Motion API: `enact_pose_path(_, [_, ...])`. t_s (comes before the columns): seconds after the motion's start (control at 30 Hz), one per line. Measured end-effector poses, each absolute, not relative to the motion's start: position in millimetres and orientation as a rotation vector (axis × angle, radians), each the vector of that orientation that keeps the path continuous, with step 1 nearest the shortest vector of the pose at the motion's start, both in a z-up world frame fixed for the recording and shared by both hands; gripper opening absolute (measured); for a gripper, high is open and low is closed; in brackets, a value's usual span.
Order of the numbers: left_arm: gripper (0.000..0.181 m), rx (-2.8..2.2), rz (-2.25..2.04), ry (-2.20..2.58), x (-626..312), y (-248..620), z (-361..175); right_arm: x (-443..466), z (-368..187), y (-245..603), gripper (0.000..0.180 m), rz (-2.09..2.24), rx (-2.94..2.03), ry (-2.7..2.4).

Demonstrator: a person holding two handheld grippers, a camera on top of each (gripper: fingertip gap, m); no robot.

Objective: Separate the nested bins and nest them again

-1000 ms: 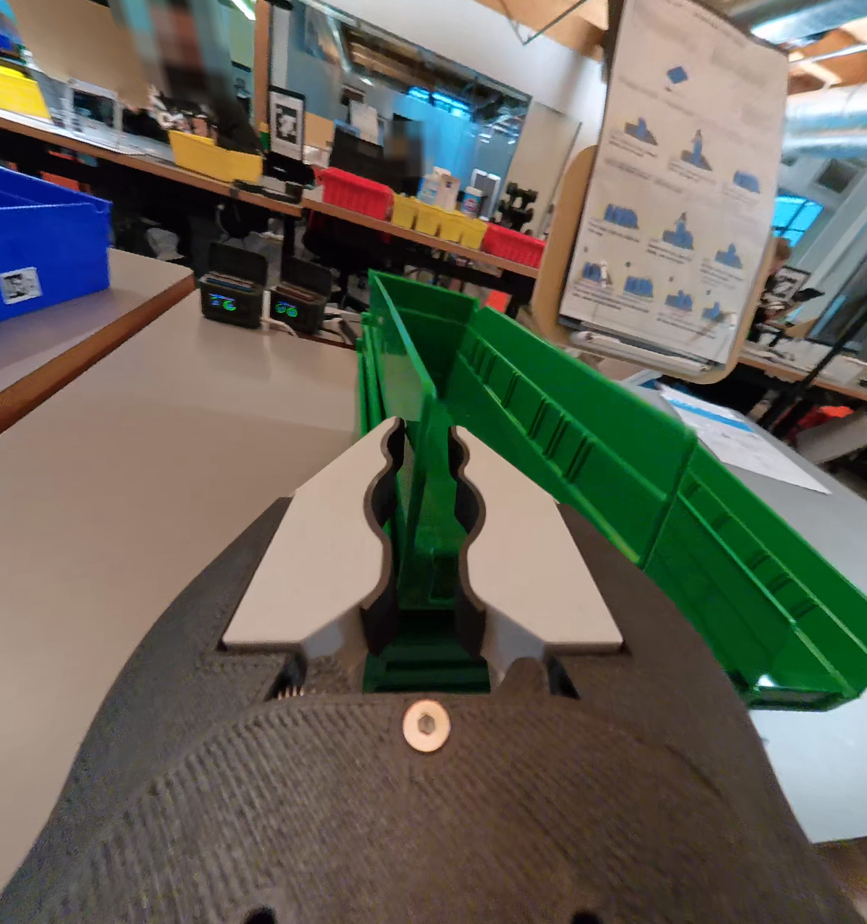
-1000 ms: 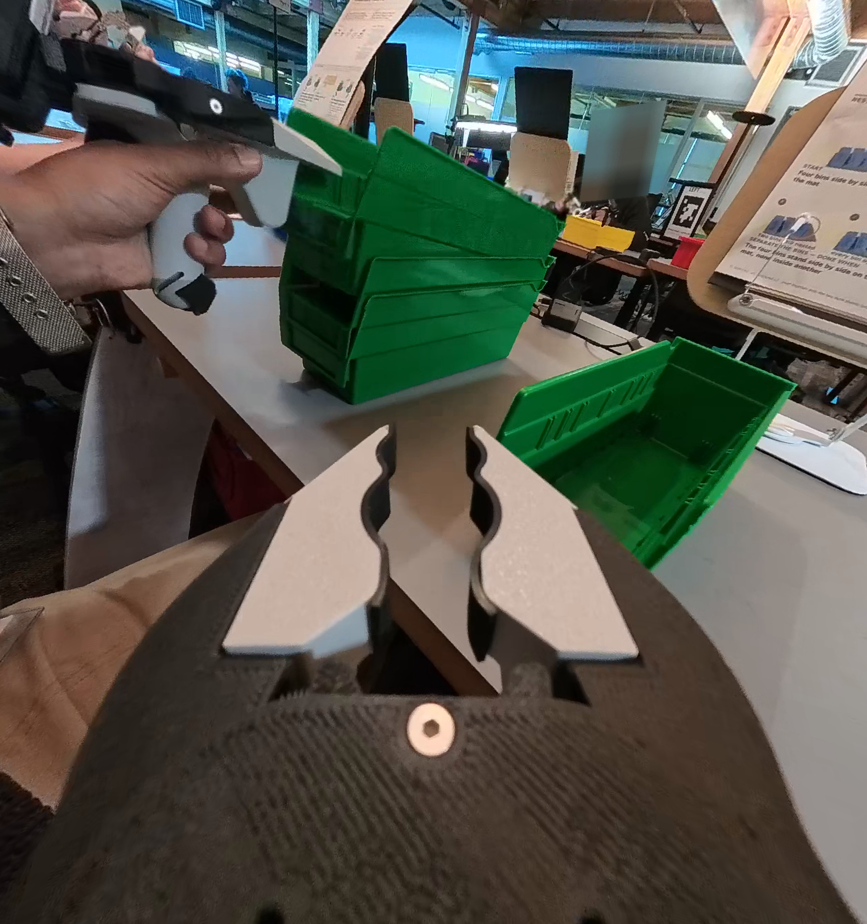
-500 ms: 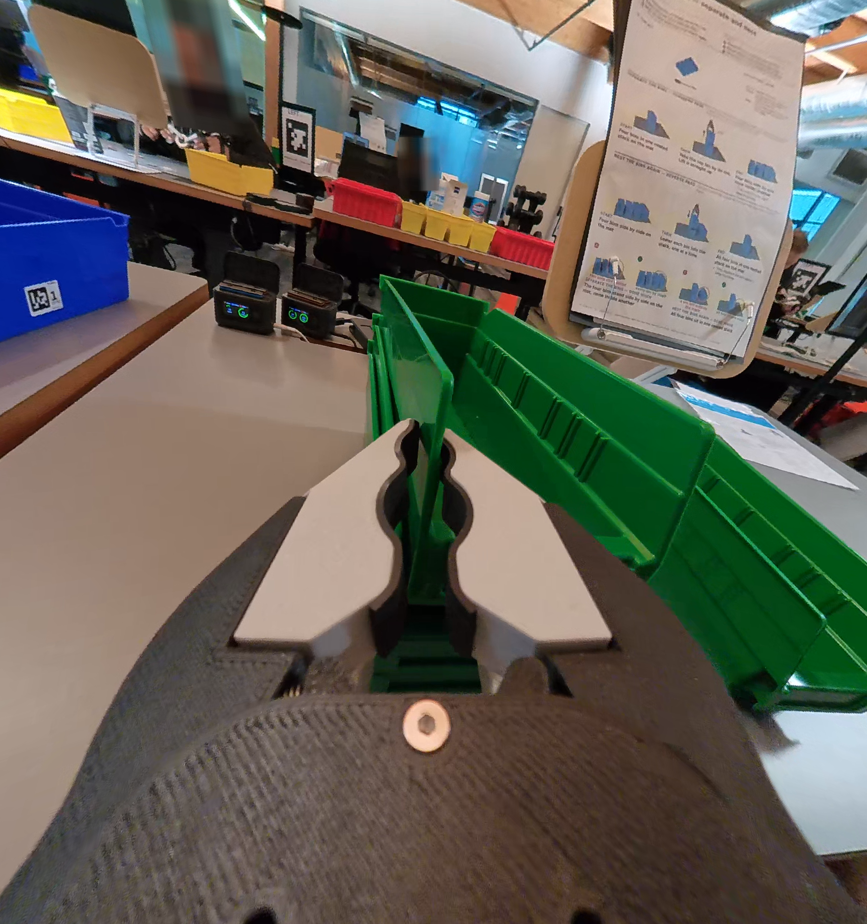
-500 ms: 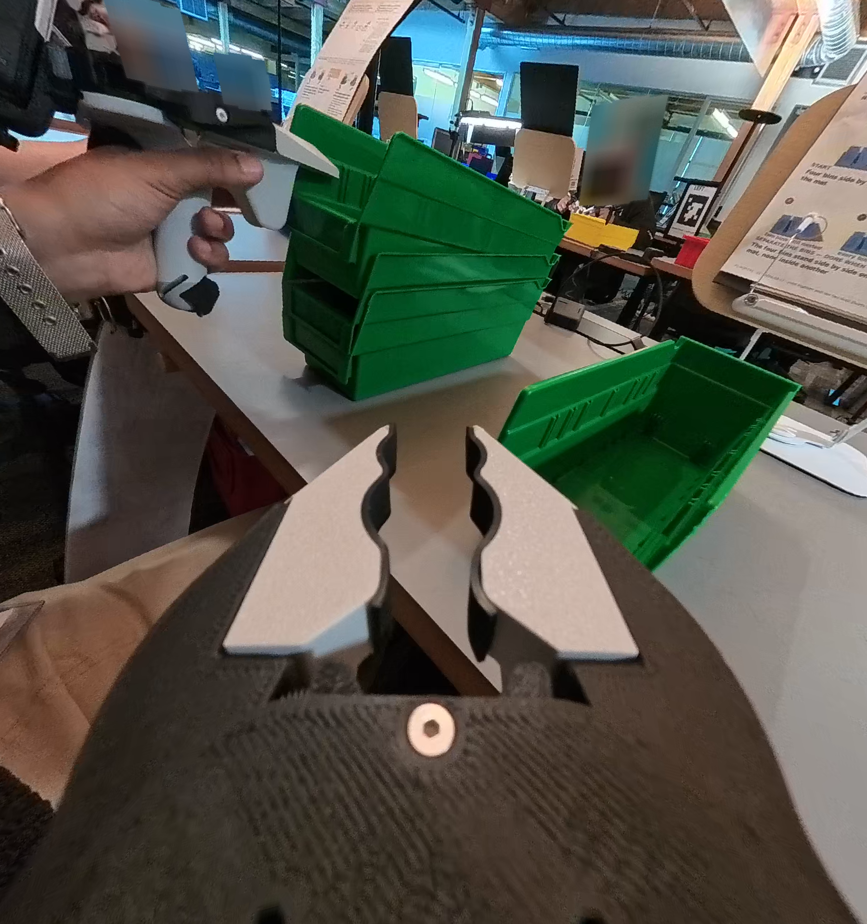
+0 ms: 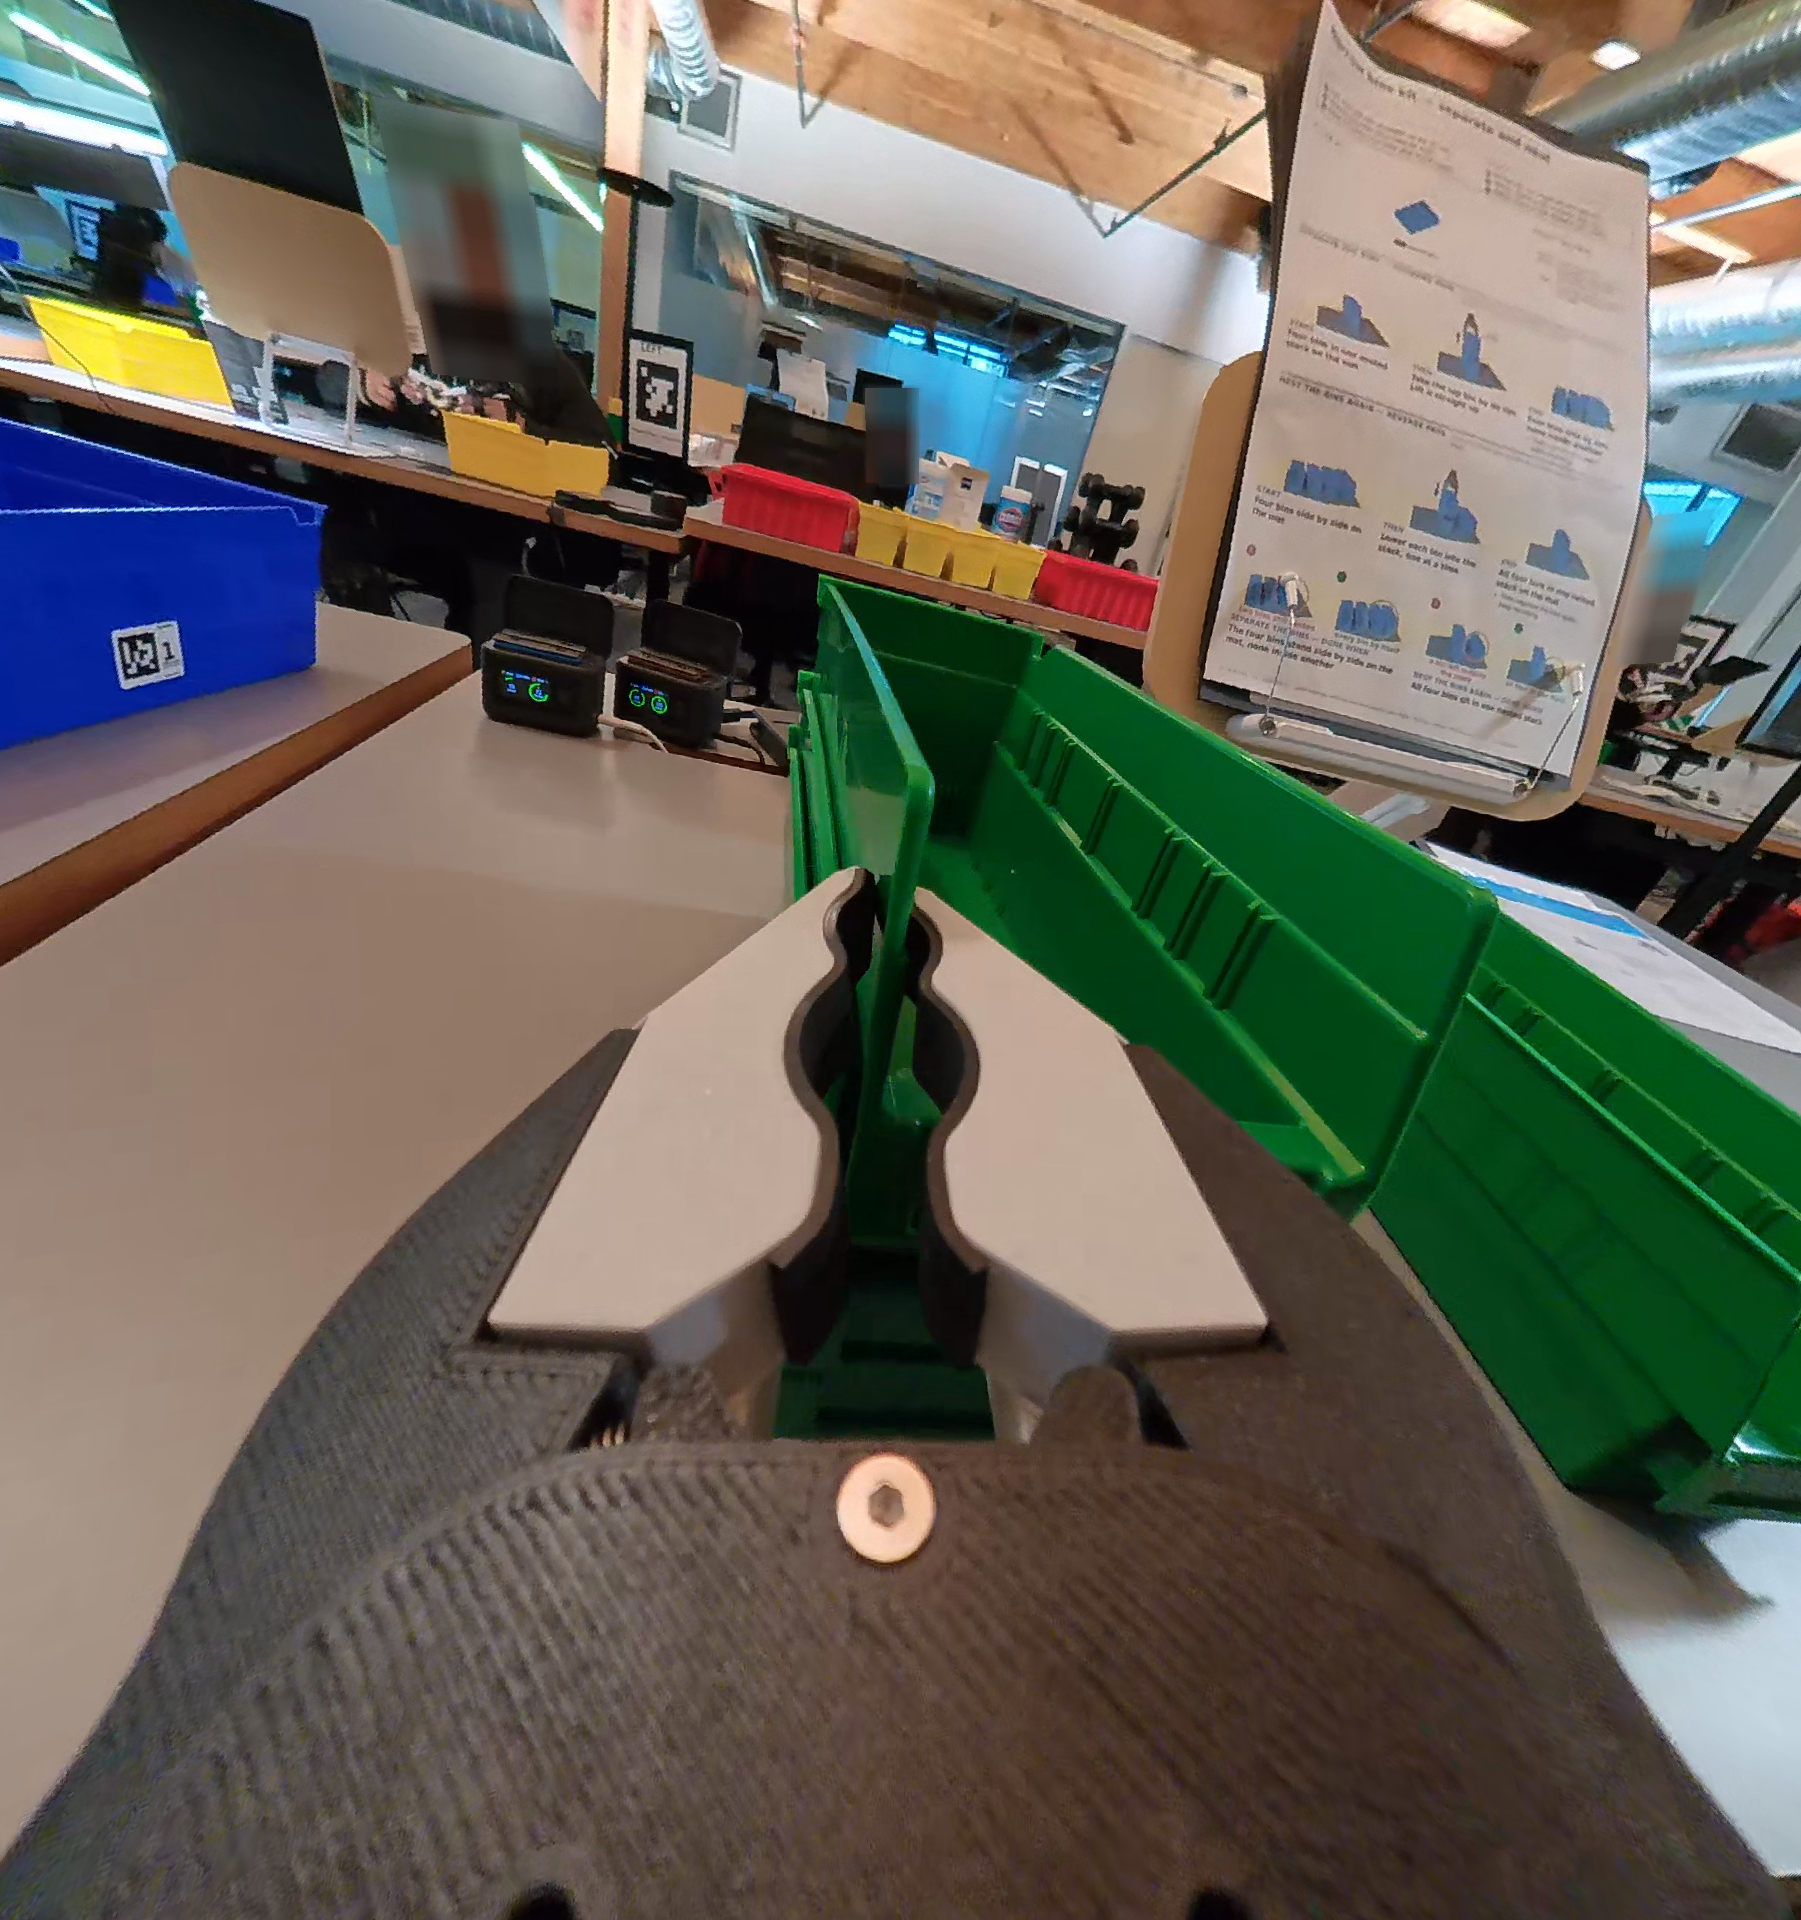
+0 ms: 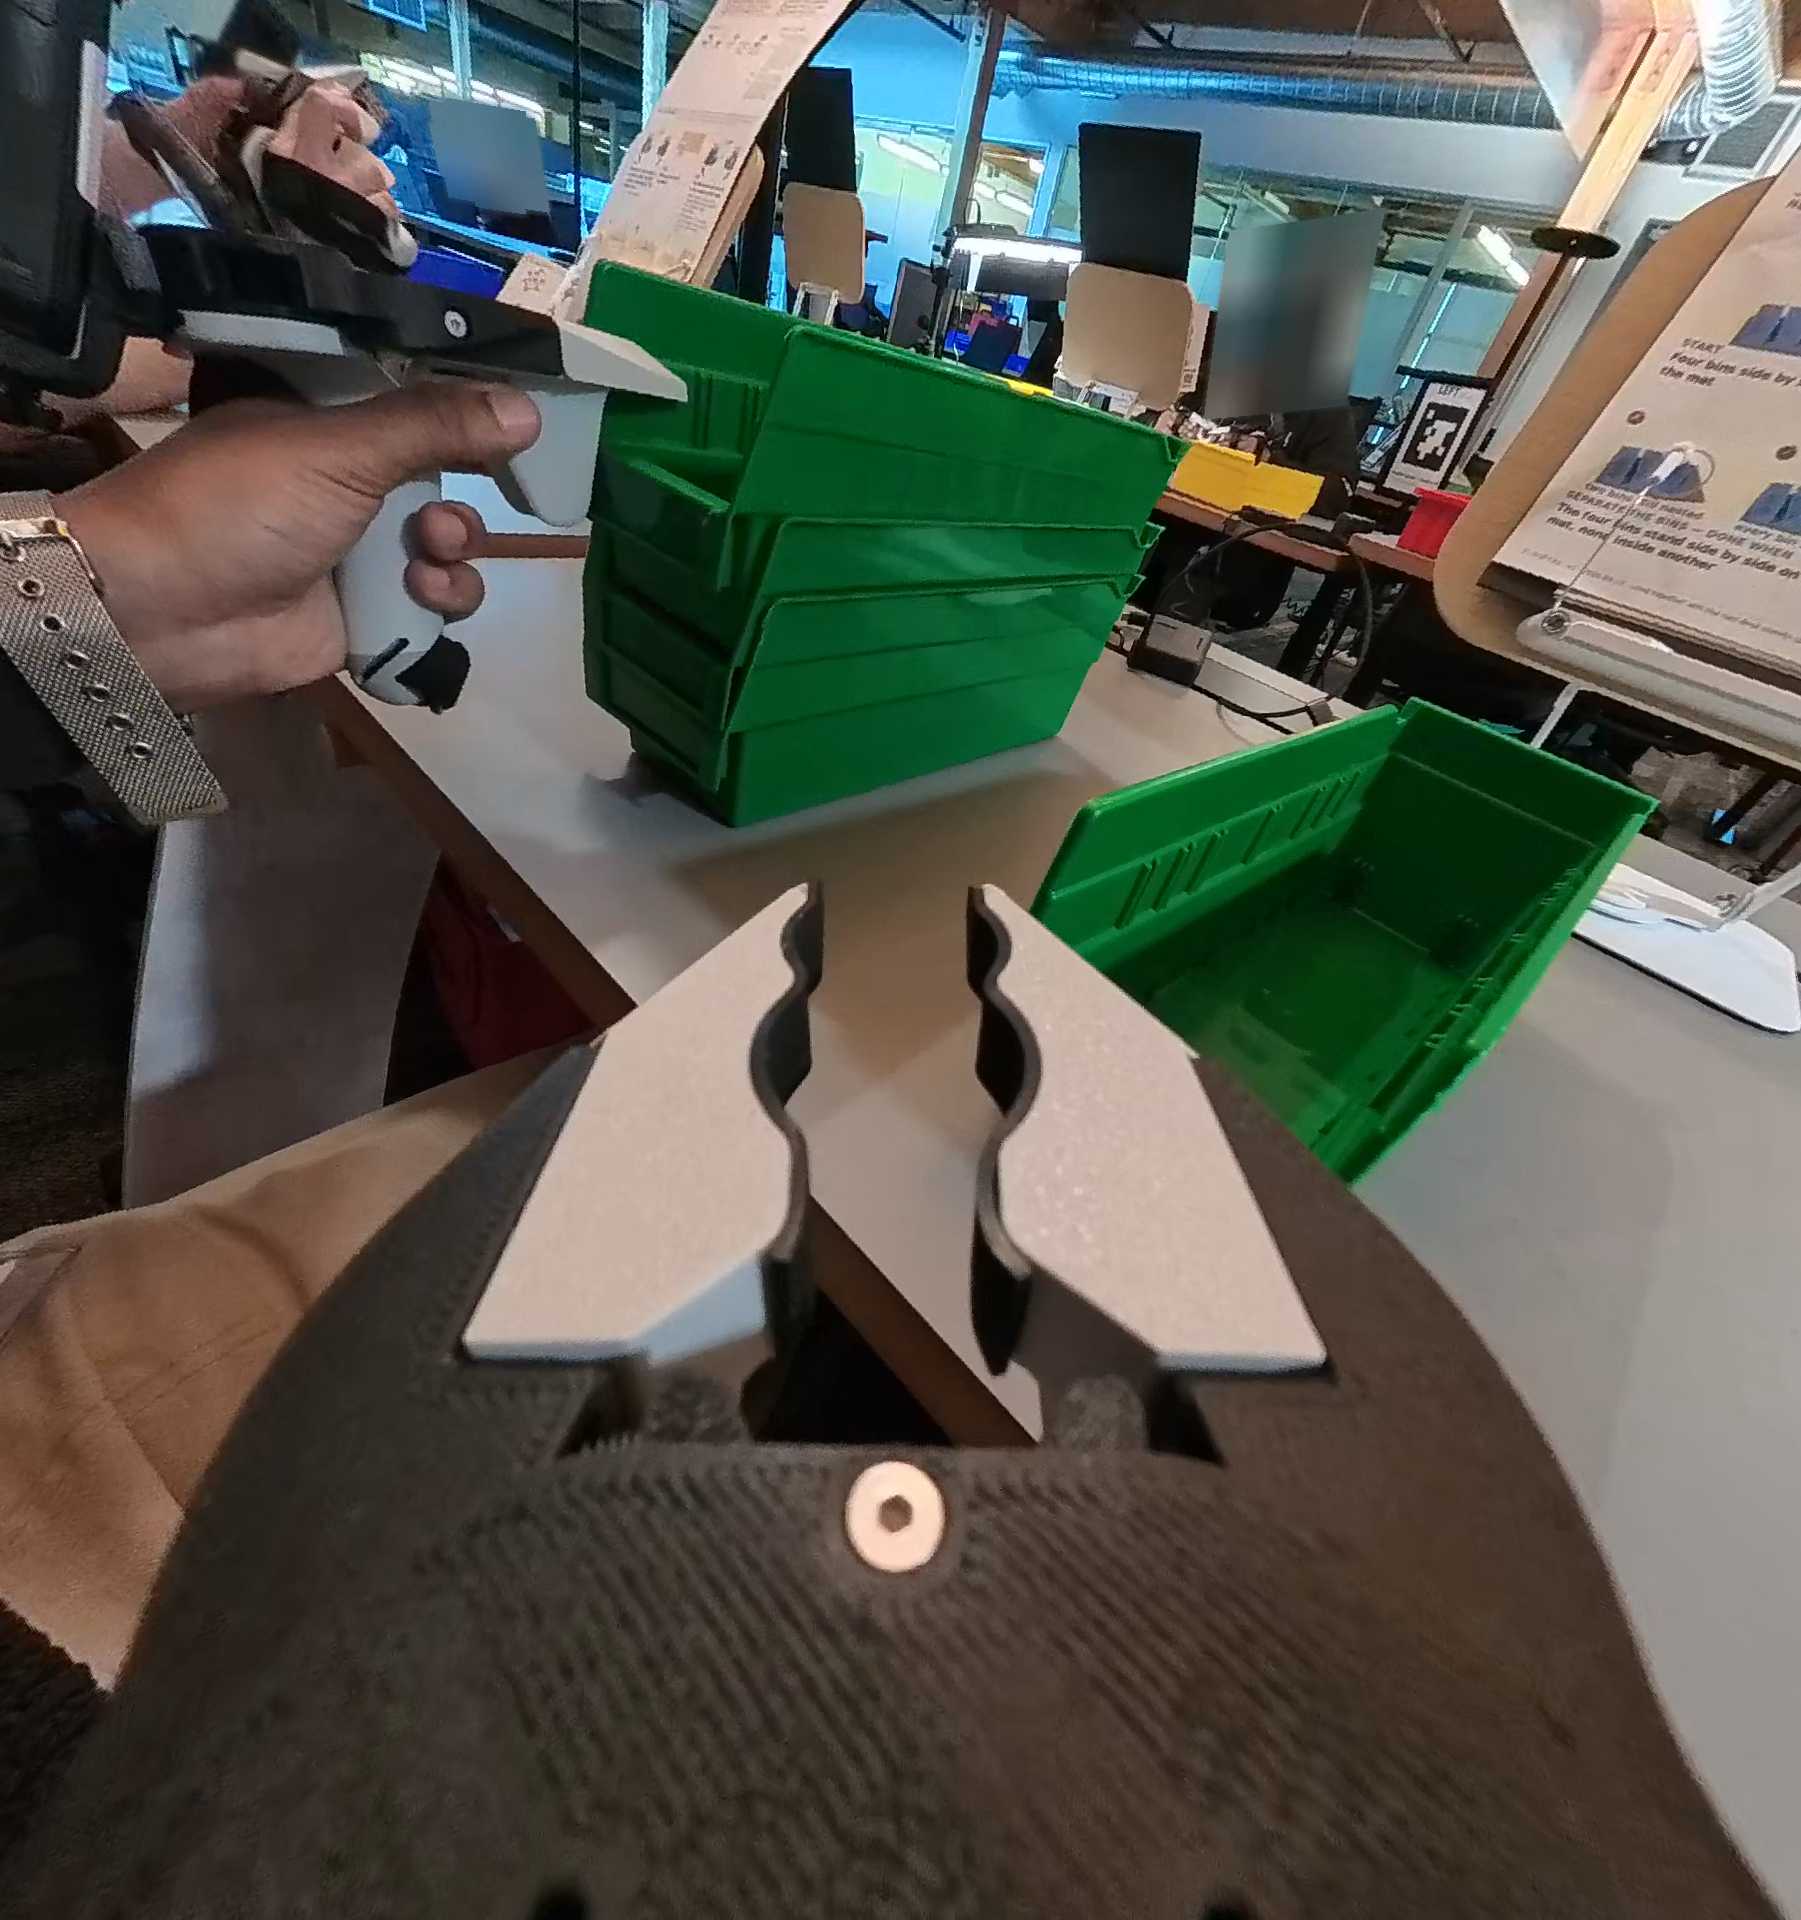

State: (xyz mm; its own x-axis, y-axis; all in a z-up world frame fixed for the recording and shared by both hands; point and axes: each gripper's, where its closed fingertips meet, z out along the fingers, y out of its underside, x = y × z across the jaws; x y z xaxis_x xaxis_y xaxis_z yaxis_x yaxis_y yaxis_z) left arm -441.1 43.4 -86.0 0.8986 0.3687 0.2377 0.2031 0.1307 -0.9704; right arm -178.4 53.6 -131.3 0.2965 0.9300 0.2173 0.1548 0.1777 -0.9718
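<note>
A stack of nested green bins [image 6: 854,644] stands on the grey table [image 6: 584,727]. My left gripper [image 5: 891,914] is shut on the side wall of the top green bin [image 5: 1187,904], with both pads pressed on the thin wall. In the right wrist view the left gripper [image 6: 657,384] sits at the top bin's [image 6: 927,436] near upper corner, held by a person's hand [image 6: 283,540]. One separate green bin [image 6: 1343,956] lies tilted to the right of the stack. My right gripper [image 6: 891,904] is open and empty above the table's front edge.
A blue bin [image 5: 96,582] stands on a side table at the left. Two black charger cases [image 5: 605,675] sit behind the stack. An instruction sheet on a stand [image 5: 1426,416] is at the back right; it also shows in the right wrist view [image 6: 1706,468].
My left pads came together on the top bin's side wall, which stood loose between them a second ago. The right gripper has stayed open in place.
</note>
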Motion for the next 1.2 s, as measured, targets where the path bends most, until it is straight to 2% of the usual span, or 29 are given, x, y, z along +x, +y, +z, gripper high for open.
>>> enact_pose_path(0.97, [0.006,-1.191,-0.196,-0.540,-439.7,46.5,-68.8,-179.2,-132.7,54.2,0.026,0.753,-1.276,-1.156])
enact_pose_path(1.1, [0.005,-1.245,-0.113,-0.510,-440.1,46.7,-69.5,-179.3,-132.9,54.1,0.026,0.753,-1.276,-1.157])
enact_pose_path(1.2, [0.002,-1.341,0.129,-0.424,-441.1,44.4,-69.1,-179.1,-132.7,53.8,0.026,0.751,-1.274,-1.159])
